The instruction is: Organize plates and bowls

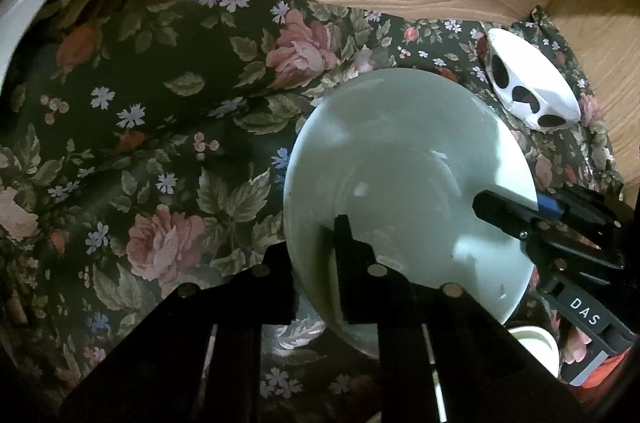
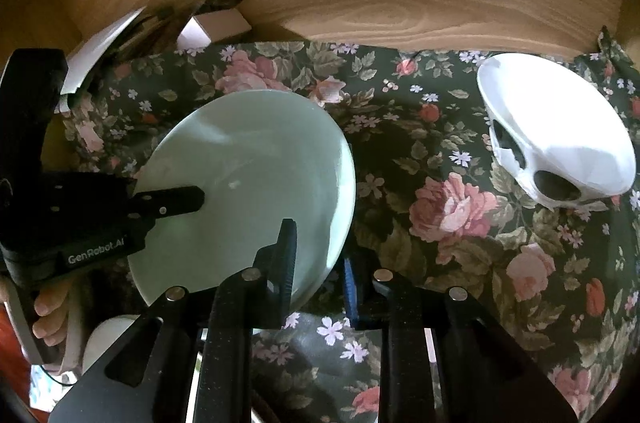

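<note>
**Two claws on one plate rim, and not much margin**

My left claw (image 1: 316, 263) has its fingers on either side of the near rim of the pale green plate (image 1: 400, 167), one finger over the face and one under it, pinching only the edge. If that pinch is shallow, the glazed rim can slide out and the plate drops onto the floral cloth (image 1: 160, 127) that covers the surface below.

My right claw (image 2: 320, 267) bites the same plate (image 2: 248, 175) at its right rim, jaws closed on it. If I pull my claws different ways, the plate twists and one grip pops loose.

Ahead and right of my right claw, well apart, sits the white cut-out bowl (image 2: 560, 127); swinging the plate wide could knock it.
</note>
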Available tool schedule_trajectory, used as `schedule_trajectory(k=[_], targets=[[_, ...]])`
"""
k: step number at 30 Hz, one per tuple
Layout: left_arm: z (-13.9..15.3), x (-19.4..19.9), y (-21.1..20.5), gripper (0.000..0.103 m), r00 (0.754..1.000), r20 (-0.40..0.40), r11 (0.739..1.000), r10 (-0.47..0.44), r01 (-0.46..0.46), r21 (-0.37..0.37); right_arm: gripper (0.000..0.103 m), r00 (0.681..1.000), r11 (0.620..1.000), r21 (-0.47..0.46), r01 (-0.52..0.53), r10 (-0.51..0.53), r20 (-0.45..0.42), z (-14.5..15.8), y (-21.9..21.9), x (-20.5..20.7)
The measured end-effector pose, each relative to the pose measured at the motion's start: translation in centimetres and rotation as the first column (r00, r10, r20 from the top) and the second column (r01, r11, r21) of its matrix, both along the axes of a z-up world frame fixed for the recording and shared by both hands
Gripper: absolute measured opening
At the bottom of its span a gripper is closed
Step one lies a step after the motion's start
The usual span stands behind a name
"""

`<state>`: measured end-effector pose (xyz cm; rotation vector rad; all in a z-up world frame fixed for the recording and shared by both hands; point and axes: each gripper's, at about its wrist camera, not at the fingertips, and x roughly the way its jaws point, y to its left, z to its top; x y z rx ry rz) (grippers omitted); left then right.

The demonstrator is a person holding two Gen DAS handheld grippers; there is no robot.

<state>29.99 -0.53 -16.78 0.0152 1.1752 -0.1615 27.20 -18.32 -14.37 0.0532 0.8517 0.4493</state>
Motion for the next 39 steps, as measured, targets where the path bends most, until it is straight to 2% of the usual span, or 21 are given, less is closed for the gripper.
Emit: schedule_trajectory(k=[5,11,21,39], targets=[[1.6,-1.2,-0.7,0.014,0.998,0.065,1.0,-0.016,0.015,0.018,0.018,0.999,0.999,0.036,0.017,-0.018,0.044,1.6,-0.6,-1.0],[4.0,-3.2,-0.8,0.014,0.991,0.13,1.0,-0.011,0.011,-0.003,0.018,0.992,0.999,0.045,0.025,-0.03,0.123,4.0,-0.6,-2.9],[7.2,-7.2,0.3,0.014,0.972,0.233,1.0,0.022,-0.019,-0.015,0.018,0.981,0.998,0.066,0.001,-0.014,0.193,6.2,0.4,-6.1],[9.6,-14.7,4.1,0.014,0.946,0.309,0.995,0.099,-0.086,-0.054,0.018,0.961,0.996,0.063,-0.066,0.046,0.274,7.8,4.0,-12.0]])
